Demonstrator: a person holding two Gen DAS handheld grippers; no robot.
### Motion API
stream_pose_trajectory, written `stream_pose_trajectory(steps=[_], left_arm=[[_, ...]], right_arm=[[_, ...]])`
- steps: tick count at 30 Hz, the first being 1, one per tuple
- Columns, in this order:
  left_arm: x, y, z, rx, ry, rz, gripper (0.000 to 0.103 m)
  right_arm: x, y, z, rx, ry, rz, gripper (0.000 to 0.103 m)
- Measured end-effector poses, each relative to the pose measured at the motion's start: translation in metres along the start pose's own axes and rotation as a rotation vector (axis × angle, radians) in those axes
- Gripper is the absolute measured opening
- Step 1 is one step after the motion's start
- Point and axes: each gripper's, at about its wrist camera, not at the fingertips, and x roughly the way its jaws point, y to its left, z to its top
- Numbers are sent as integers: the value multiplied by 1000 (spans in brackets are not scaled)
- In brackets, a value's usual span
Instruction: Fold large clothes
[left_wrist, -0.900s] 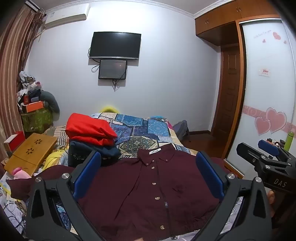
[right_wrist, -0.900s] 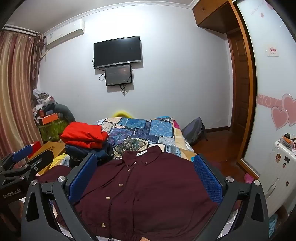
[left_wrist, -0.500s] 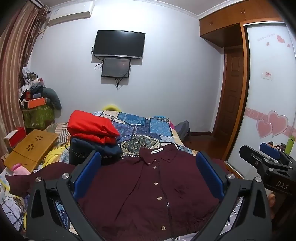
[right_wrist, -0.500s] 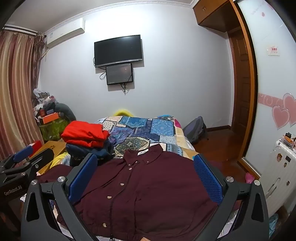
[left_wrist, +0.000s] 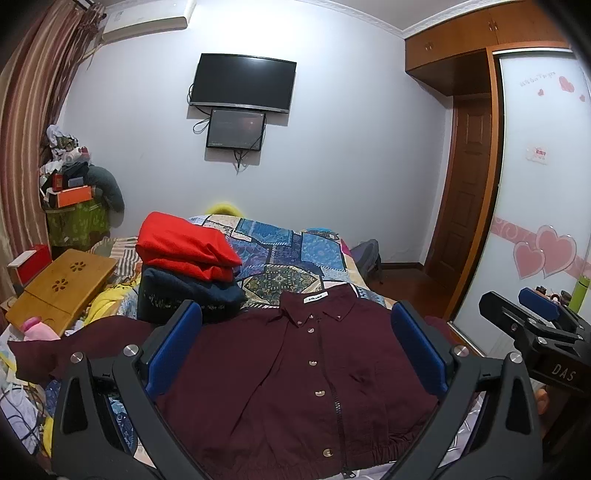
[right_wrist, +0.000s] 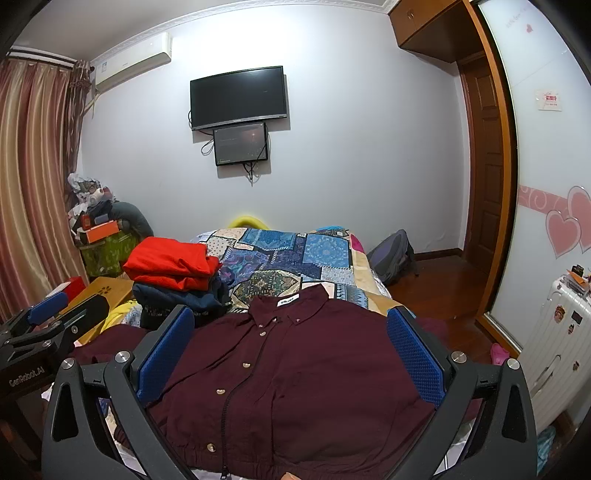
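Observation:
A dark maroon button-up jacket (left_wrist: 295, 369) lies flat, front up, on the near end of the bed, collar away from me; it also shows in the right wrist view (right_wrist: 295, 369). One sleeve (left_wrist: 74, 343) spreads out to the left. My left gripper (left_wrist: 295, 347) is open and empty, held above the jacket's lower half. My right gripper (right_wrist: 291, 350) is open and empty, also above the jacket. Each gripper shows at the edge of the other's view: the right one (left_wrist: 532, 332), the left one (right_wrist: 48, 321).
A stack of folded red (left_wrist: 184, 247) and navy clothes (left_wrist: 188, 295) sits on the patchwork quilt (left_wrist: 295, 251) behind the jacket's left shoulder. A wooden lap table (left_wrist: 59, 288) and clutter lie left. A wardrobe door (left_wrist: 535, 206) and white suitcase (right_wrist: 554, 350) stand right.
Both views have shifted slightly, the left gripper tilting a little upward. The jacket has not moved and both grippers stay open.

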Motion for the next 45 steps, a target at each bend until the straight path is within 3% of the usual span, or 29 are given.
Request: stream_pose_trajectory(steps=[45], left_arm=[[0, 1, 5, -2, 3, 6, 103]], right_arm=[[1, 5, 1, -15, 1, 8, 103]])
